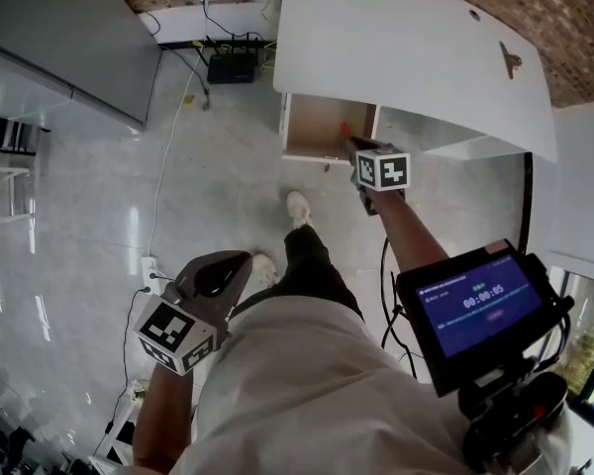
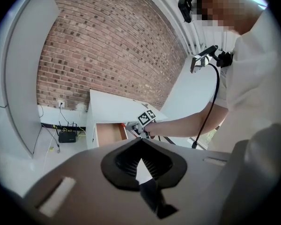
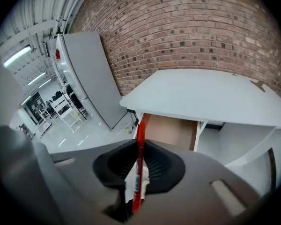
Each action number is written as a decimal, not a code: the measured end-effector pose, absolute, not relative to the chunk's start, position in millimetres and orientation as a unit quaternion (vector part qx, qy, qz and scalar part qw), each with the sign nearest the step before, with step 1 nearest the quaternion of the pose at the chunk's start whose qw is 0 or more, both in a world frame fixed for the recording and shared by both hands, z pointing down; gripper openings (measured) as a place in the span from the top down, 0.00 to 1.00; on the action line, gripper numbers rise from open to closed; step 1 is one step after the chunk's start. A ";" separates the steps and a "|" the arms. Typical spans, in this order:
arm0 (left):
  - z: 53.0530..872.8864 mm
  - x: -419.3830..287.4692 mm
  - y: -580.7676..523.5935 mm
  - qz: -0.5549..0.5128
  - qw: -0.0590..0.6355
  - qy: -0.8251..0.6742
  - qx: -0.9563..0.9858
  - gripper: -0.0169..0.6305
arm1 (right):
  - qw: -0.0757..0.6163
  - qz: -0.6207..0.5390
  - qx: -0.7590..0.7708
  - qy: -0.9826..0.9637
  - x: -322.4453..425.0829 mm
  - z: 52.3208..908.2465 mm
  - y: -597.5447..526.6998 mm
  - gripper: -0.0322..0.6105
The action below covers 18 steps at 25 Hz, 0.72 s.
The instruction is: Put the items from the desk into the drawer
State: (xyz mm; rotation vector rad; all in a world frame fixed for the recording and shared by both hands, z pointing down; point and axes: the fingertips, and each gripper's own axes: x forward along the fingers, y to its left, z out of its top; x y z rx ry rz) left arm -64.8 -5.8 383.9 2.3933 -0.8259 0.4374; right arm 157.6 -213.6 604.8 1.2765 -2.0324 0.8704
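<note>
Red is the pen [image 3: 140,144], pinched between the jaws of the right gripper [image 3: 136,179], which is held out in front of the open drawer [image 3: 171,130] under the white counter [image 3: 210,97]. In the head view its red end pokes past the gripper toward the drawer mouth, just short of it or at its edge. The exact gap cannot be told.

The pen's long axis runs along the jaws, in line with the gripper's reach, and its far end points at the drawer's wooden floor. Whether that end is the cap or the tip cannot be made out.

The left gripper [image 2: 141,165] hangs low beside the person's hip, well apart from the counter, its jaws pressed together with nothing between them.

As a judgement, the task is midway through this item: the pen is lifted and carried, but not yet let go inside. The part of the drawer that shows holds nothing. One small dark object [image 1: 511,60] lies on the counter near its far edge and probably remains to be fetched.
</note>
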 end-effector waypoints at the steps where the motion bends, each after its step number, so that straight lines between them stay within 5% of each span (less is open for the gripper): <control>1: 385.9 -65.6 -1.9 0.166 0.284 -0.309 0.893 0.96 | 0.287 0.332 0.480 -0.759 157.3 610.0 -211.6 0.88; 18: 450.8 -49.3 -65.2 0.191 0.314 -0.306 0.878 0.96 | 0.311 0.385 0.475 -0.727 146.3 756.0 -293.9 0.88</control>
